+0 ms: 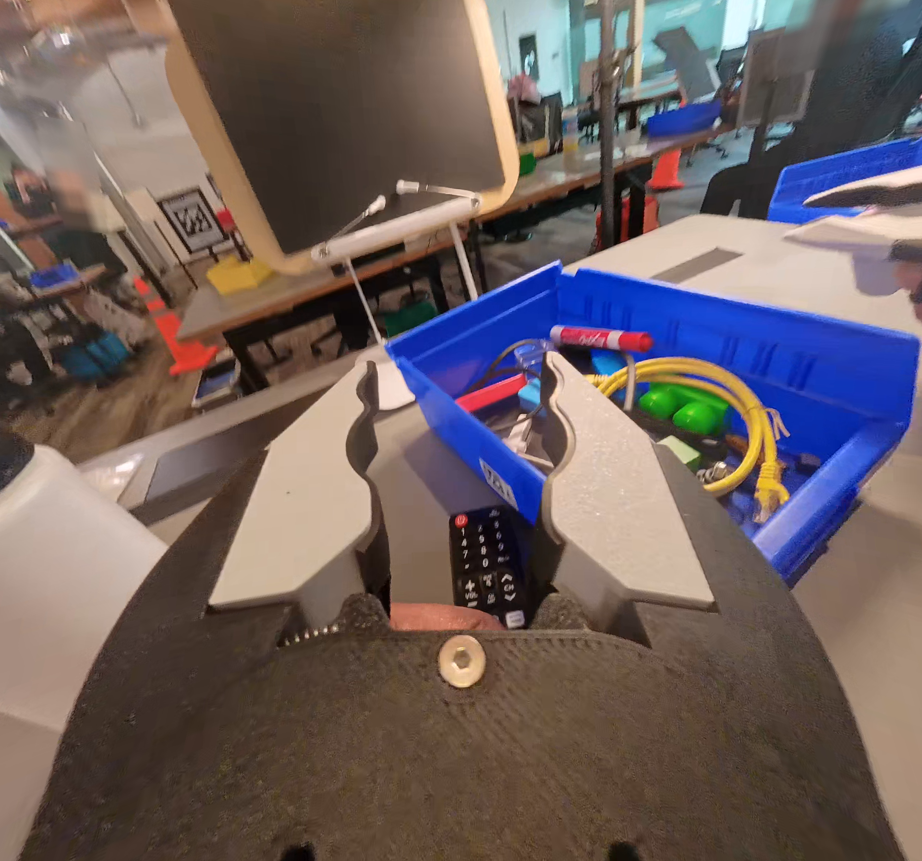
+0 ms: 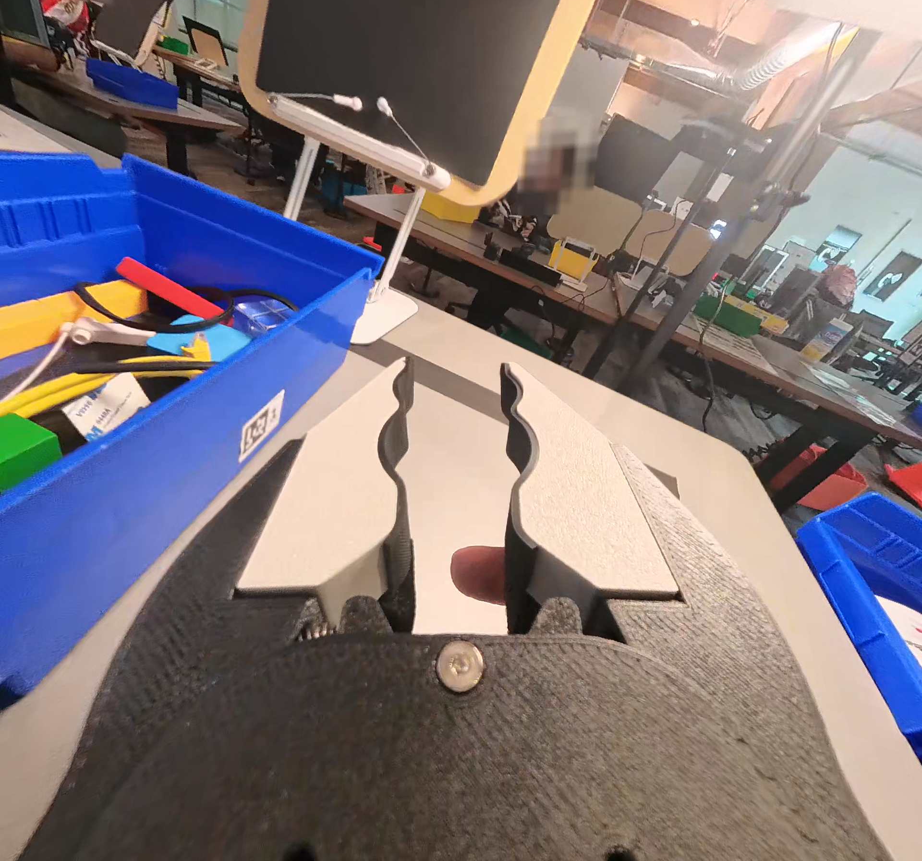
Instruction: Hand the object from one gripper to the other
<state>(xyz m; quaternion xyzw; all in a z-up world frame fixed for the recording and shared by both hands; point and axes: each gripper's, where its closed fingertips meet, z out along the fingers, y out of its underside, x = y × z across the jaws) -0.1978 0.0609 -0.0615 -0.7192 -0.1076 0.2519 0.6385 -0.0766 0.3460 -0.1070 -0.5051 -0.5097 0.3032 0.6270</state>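
The grey tabletop [image 2: 449, 478] lay bare ahead of the released, empty right gripper [image 2: 456, 378], leaving room to move, while the blue plastic bin [image 1: 723, 333] of cables and blocks walled its left. The left gripper [image 1: 456, 378] gaped, holding nothing, over that bin's near-left corner. The black button remote [image 1: 486, 562], likely the object to pass, lay on the table beneath it, beside the bin wall.

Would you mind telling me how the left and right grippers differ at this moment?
The left gripper has its jaws spread wider than the right gripper. A black remote shows between the left gripper's fingers, lying below them ungripped; only bare table and a fingertip show between the right's. The left points at the blue bin; the right has it off to its left side. Both are open, holding nothing, with matching grey fingers.
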